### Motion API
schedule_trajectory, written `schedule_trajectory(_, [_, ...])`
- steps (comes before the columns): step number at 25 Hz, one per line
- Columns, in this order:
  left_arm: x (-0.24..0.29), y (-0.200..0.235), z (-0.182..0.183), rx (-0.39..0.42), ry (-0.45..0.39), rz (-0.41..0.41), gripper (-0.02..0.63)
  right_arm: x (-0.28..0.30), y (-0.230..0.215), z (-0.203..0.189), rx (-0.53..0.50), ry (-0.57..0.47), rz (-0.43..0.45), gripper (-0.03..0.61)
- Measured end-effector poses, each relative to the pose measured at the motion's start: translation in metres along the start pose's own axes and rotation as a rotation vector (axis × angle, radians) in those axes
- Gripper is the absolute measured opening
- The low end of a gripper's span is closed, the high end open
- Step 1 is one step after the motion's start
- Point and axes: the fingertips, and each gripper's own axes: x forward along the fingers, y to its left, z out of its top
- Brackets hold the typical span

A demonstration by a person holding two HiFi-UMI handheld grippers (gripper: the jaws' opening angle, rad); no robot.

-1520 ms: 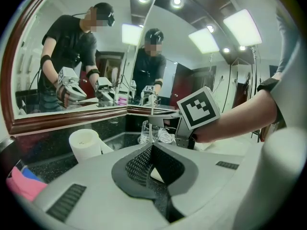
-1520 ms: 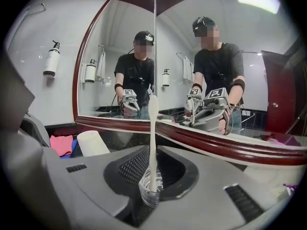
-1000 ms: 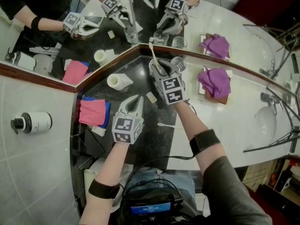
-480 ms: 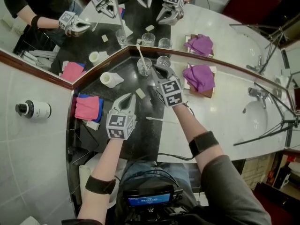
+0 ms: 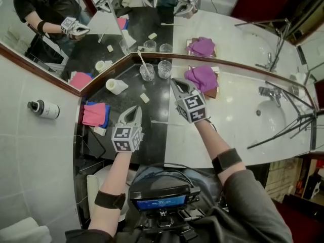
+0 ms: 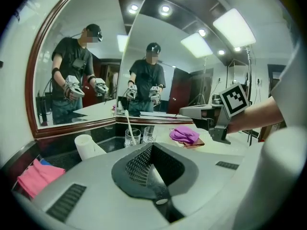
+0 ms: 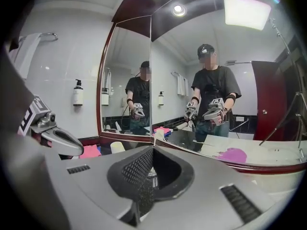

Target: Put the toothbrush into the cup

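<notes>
Toothbrush (image 5: pixel 141 61) already stood in the cup (image 5: pixel 147 73); nothing seemed left for you to do.

Your right gripper (image 5: pixel 175 81) sat clear of the cup, its tongs having just been closing until they met with nothing between them. Your left gripper (image 5: pixel 135 108) was pinched together and empty too. Your left gripper view showed the brush leaning in the left of two glasses, with the second glass (image 5: pixel 164 69) empty just beside it. Your right gripper view hid most of the cup behind its own jaws. Only your head view showed a slim white stick (image 5: pixel 166 121) on the counter (image 5: pixel 152 140) between your grippers; what it was, I cannot tell.
</notes>
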Motion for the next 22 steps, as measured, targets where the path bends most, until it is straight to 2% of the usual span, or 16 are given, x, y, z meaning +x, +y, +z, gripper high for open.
schedule_trajectory(13, [-0.012,-0.042,-0.004,0.033,0.003,-0.046,-0.005,-0.112,-0.041,-0.038,0.056,0.009,-0.101,0.018])
schedule_trajectory(18, [-0.009,-0.057,-0.004,0.067,0.006,-0.062,-0.005,-0.137,-0.058,-0.055,0.086,0.014,-0.148,0.018])
schedule_trajectory(22, [-0.006,-0.065,-0.002,0.052,-0.003,-0.073,-0.004,-0.145,-0.064,-0.06,0.094,0.016,-0.159,0.018])
